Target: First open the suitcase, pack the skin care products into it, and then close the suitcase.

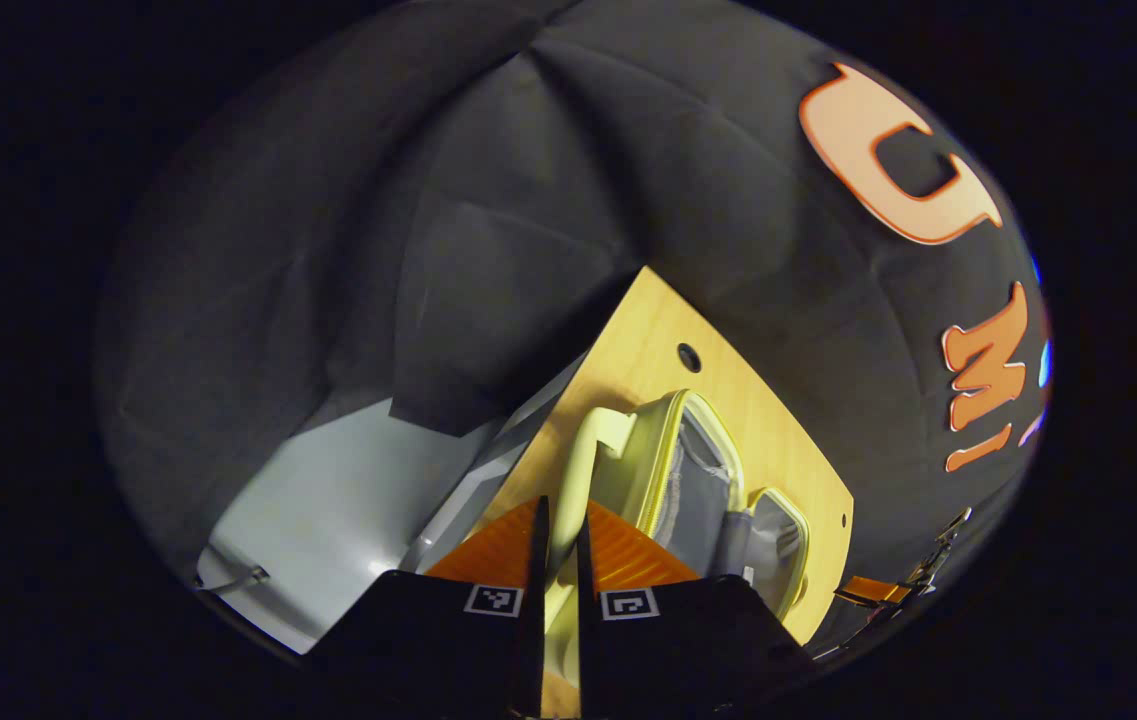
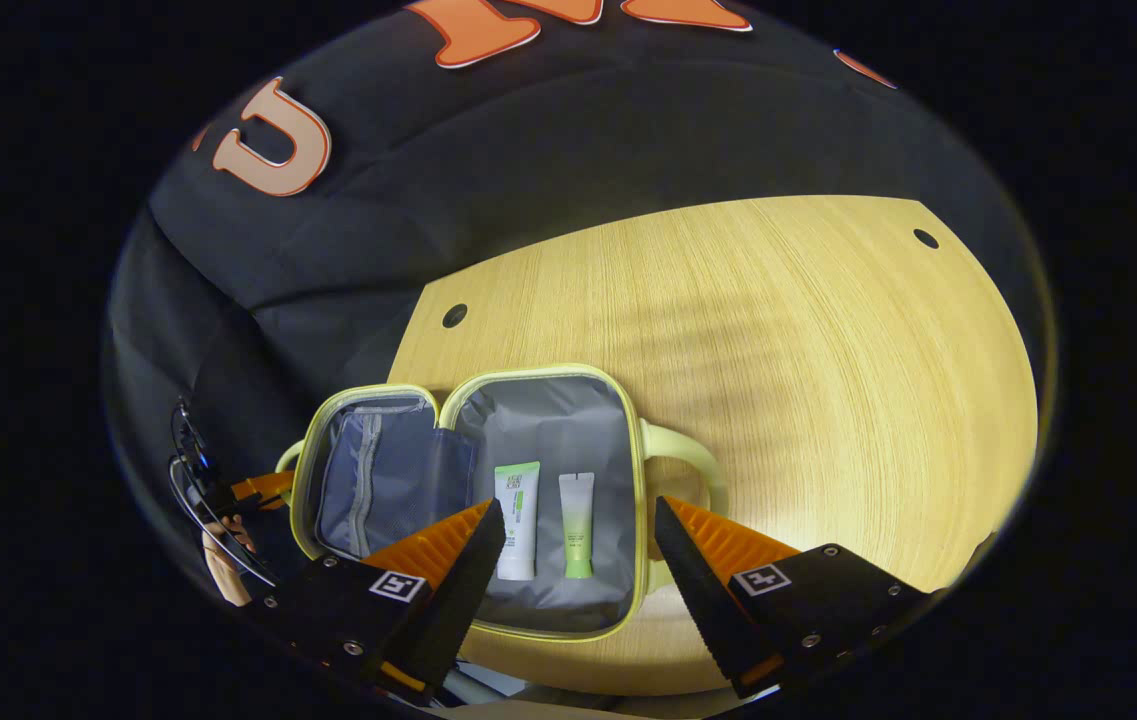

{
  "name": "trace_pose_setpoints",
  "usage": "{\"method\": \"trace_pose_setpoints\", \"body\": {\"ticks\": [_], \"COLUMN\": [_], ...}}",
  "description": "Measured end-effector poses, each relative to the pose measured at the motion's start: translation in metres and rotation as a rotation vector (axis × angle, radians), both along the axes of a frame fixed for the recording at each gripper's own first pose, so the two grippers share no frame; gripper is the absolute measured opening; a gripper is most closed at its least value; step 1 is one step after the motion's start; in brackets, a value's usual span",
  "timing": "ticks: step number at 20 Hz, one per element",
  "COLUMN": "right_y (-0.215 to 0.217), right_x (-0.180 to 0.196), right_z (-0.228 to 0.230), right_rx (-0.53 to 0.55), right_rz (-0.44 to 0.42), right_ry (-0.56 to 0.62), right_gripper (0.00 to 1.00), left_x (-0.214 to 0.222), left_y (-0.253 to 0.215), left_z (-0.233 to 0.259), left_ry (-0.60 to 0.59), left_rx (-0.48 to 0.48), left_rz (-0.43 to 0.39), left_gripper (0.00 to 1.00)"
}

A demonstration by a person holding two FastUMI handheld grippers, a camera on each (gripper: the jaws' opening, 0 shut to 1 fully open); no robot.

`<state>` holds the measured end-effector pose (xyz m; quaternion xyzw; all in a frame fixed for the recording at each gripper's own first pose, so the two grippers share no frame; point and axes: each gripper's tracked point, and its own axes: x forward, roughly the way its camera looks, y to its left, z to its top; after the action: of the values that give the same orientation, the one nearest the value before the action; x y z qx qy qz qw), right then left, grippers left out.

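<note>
A: Where does the pale yellow-green zip-around suitcase with grey lining point(image 2: 548, 400) sit?

B: It lies open flat on the light wooden surface point(image 2: 808, 380), near the surface's edge at the booth wall. Both halves face up in the right gripper view. The half with the zipped mesh pocket lies to the left, the deeper half to the right.

A: And the skin care products?

B: Two tubes lie in the right half, side by side and apart. One is a white tube with a green stripe point(image 2: 517, 520). The other is a slimmer white-to-green tube point(image 2: 577, 525), just to its right. Both have their caps toward the camera.

A: Right gripper point(image 2: 578, 545)?

B: Its jaws stand wide apart, above the near rim of the open half, with nothing between them. The tubes show in the gap.

A: Left gripper point(image 1: 558, 545)?

B: Its jaws are nearly together, clamped on the suitcase's pale yellow-green carry handle point(image 1: 583, 470), which runs up between the two fingers. Past it the left gripper view shows the suitcase edge-on, with its yellow zip line and grey lining.

A: Anything else?

B: A hand point(image 2: 223, 560) holding the other gripper shows at the lower left of the right gripper view, beside the pocket half. A pale grey floor area point(image 1: 328, 510) lies left of the surface in the left gripper view.
</note>
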<state>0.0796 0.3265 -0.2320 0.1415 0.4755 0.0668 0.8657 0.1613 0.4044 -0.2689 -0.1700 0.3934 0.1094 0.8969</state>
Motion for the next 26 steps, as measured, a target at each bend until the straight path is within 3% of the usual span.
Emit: {"method": "trace_pose_setpoints", "body": {"ticks": [4,5,6,13,16,23,26], "right_y": [-0.02,-0.026,-0.034,-0.109,-0.144,-0.222,-0.253], "right_x": [0.006,0.006,0.007,0.006,0.001,-0.026,-0.037], "right_z": [0.013,0.016,0.021,0.043,0.05,0.047,0.049], "right_rx": [-0.003,-0.008,-0.01,-0.042,-0.046,-0.04,-0.043], "right_rz": [0.029,0.037,0.044,0.048,0.037,-0.003,-0.021], "right_ry": [-0.058,-0.073,-0.09,-0.187,-0.217,-0.215,-0.211], "right_gripper": [0.96,0.96,0.96,0.96,0.96,0.96,0.96], "left_x": [0.005,0.006,0.008,0.014,0.016,0.021,0.02], "left_y": [-0.052,-0.071,-0.089,-0.213,-0.262,-0.349,-0.392], "left_z": [0.052,0.065,0.078,0.114,0.114,0.062,0.042], "left_ry": [-0.039,-0.047,-0.057,-0.059,-0.045,0.019,0.038], "left_rx": [0.119,0.146,0.173,0.4,0.425,0.419,0.38], "left_rz": [-0.08,-0.103,-0.128,-0.324,-0.371,-0.425,-0.463], "left_gripper": [0.13,0.07,0.13,0.12,0.12,0.17,0.17]}}
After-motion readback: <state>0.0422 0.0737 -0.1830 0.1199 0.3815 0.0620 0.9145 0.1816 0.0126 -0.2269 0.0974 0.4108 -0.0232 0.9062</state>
